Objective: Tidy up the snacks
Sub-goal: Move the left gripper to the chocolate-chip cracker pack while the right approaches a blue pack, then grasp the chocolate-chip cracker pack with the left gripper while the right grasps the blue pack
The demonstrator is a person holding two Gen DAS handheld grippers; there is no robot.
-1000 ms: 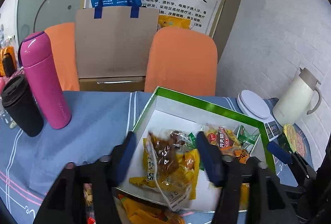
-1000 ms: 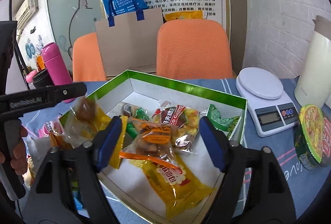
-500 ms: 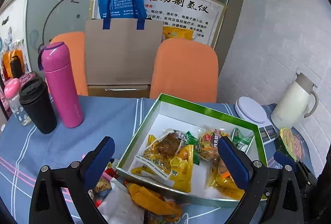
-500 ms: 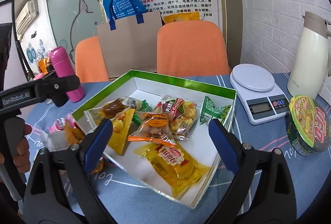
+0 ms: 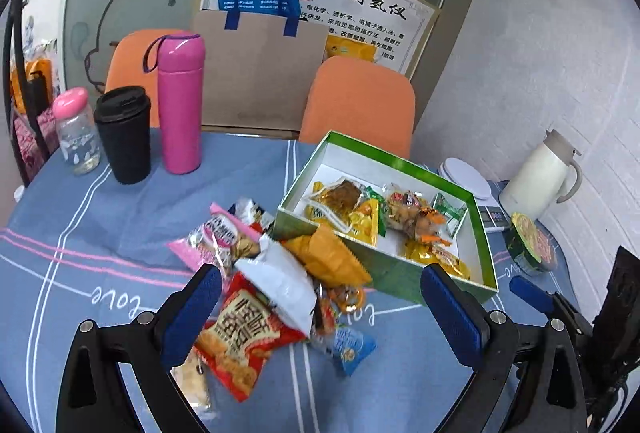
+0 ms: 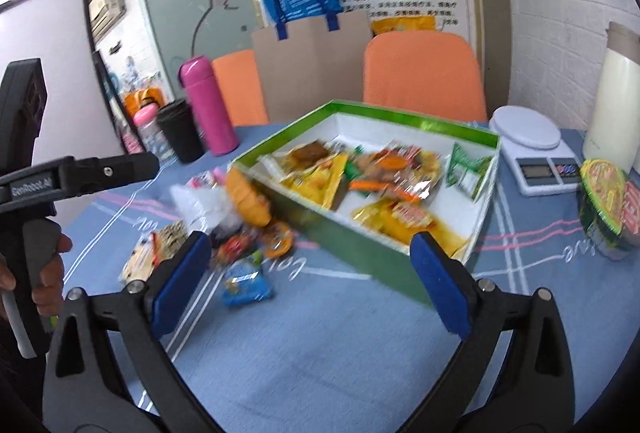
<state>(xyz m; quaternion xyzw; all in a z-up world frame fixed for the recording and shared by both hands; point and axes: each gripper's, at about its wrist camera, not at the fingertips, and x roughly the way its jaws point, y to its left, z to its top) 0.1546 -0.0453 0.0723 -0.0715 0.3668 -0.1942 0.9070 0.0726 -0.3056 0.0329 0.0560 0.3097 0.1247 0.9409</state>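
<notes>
Blue tablecloth (image 5: 120,225), green box (image 5: 480,217) of snack packets (image 5: 416,217)

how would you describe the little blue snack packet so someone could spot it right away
Find the green box on the blue tablecloth. A pile of loose snacks lies against its near corner. The blue packet lies at the pile's near edge, the only blue wrapper there.

Green-walled open box (image 5: 362,245) holding wrapped snacks (image 5: 394,211), loose snack packets (image 5: 276,285) heaped just beside it
</notes>
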